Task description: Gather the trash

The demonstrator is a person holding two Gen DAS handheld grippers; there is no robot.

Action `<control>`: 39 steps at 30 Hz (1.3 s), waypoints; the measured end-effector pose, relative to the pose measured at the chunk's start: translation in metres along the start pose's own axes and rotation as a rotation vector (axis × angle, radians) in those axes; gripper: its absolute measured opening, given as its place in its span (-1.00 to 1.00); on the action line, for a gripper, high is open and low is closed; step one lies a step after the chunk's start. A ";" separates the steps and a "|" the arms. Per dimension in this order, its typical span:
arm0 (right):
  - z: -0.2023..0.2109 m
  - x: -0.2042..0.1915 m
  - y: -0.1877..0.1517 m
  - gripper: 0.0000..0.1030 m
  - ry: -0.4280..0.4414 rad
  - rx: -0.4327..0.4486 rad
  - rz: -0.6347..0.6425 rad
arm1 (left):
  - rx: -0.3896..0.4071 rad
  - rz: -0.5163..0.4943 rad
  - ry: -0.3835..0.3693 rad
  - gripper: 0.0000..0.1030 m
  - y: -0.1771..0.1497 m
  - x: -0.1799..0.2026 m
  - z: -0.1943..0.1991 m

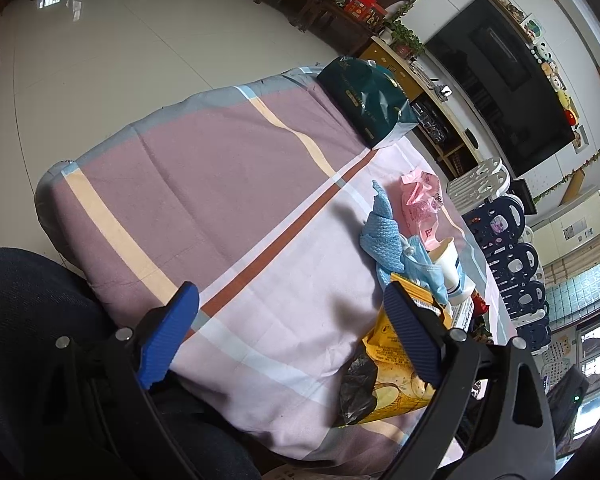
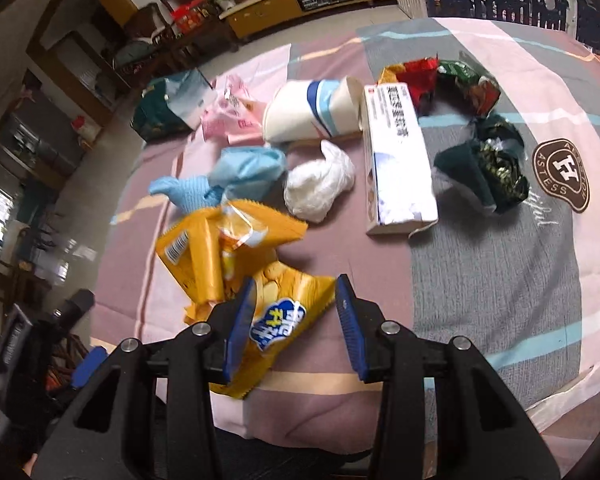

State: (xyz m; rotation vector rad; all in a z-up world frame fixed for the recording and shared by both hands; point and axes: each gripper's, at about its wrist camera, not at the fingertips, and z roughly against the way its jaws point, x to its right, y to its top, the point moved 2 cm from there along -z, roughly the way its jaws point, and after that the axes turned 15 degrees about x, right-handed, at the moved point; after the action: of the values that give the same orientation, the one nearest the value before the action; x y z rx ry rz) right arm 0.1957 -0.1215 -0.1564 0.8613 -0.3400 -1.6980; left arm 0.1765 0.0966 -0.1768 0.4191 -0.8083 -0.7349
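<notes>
My right claw (image 2: 296, 328) tilts steeply down over the cloth-covered table (image 2: 500, 280), half-spread, the yellow snack bag (image 2: 236, 264) lying between its blue pads, touching the left one. My left claw (image 1: 288, 336) stands wide, that bag beside its right finger

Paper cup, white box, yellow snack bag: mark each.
Paper cup (image 2: 312, 110), right wrist view, on its side wall.
White box (image 2: 398, 152), right wrist view, top face.
Yellow snack bag (image 2: 276, 300), right wrist view, printed front.

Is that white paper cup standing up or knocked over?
Knocked over. The paper cup lies on its side on the bedsheet, its open mouth facing sideways toward the white box.
</notes>
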 end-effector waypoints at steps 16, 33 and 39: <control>-0.002 -0.020 -0.013 -0.17 0.048 -0.024 0.057 | -0.001 -0.001 0.006 0.81 0.000 -0.001 -0.002; 0.029 0.041 -0.015 -0.05 0.032 0.047 -0.112 | 0.054 -0.268 -0.112 0.82 -0.013 0.046 0.014; 0.030 0.050 -0.021 -0.05 0.025 0.044 -0.139 | 0.036 -0.275 -0.130 0.81 -0.015 0.049 0.013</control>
State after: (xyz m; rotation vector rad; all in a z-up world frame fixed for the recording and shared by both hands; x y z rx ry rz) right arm 0.1557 -0.1678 -0.1671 0.9562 -0.3073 -1.8119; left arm 0.1828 0.0497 -0.1529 0.5255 -0.8965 -1.0124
